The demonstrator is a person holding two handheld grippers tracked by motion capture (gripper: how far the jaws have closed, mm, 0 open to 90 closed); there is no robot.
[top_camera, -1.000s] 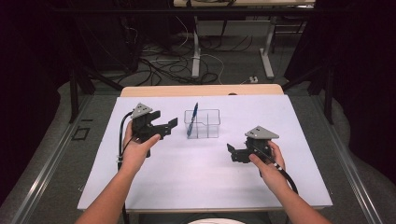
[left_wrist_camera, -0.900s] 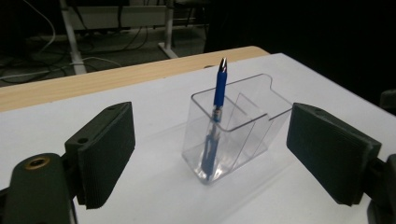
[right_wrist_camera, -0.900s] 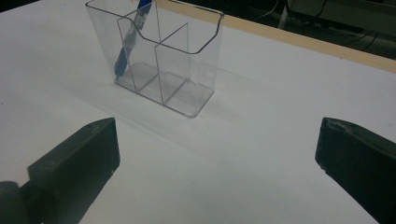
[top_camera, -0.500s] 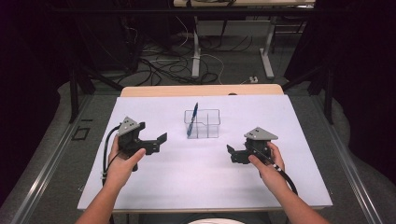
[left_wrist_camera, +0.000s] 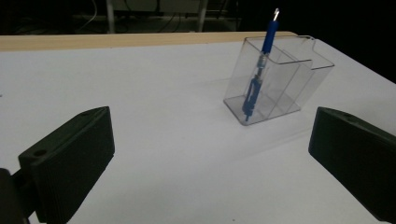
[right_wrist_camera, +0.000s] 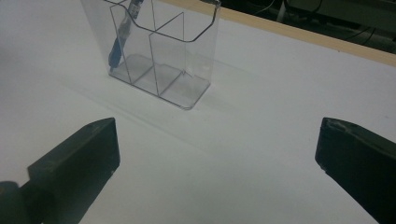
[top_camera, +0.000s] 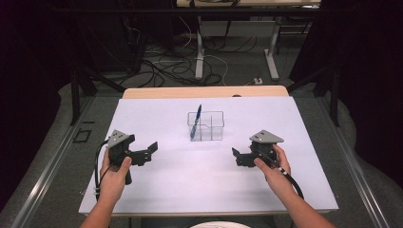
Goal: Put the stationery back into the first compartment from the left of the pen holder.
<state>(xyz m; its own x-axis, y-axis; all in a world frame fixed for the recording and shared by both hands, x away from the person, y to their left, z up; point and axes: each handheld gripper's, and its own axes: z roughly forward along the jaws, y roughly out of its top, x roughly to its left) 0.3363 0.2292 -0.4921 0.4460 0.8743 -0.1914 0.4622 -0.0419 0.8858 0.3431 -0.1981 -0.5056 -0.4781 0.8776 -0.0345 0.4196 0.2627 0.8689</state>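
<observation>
A clear plastic holder [top_camera: 206,127] with several compartments stands at the middle of the white table. A blue pen [top_camera: 196,121] leans upright in its left compartment. My left gripper [top_camera: 148,153] is well to the left of the holder and nearer the front, pointing toward it. Its jaws have just been opening and now stand open with nothing between them. In the left gripper view the pen [left_wrist_camera: 259,70] and the holder [left_wrist_camera: 285,79] are ahead, beyond the left gripper [left_wrist_camera: 212,140]. My right gripper [top_camera: 239,158] rests open and empty right of the holder [right_wrist_camera: 159,51].
The white sheet [top_camera: 209,185] covers the table, with a wooden strip [top_camera: 204,91] along its far edge. Cables and table legs lie on the dark floor [top_camera: 166,66] beyond. A person's hands hold both grippers from the near side.
My left gripper has drawn back from beside the holder, toward the left and the near edge. The pen stays in the holder. The right gripper has not moved.
</observation>
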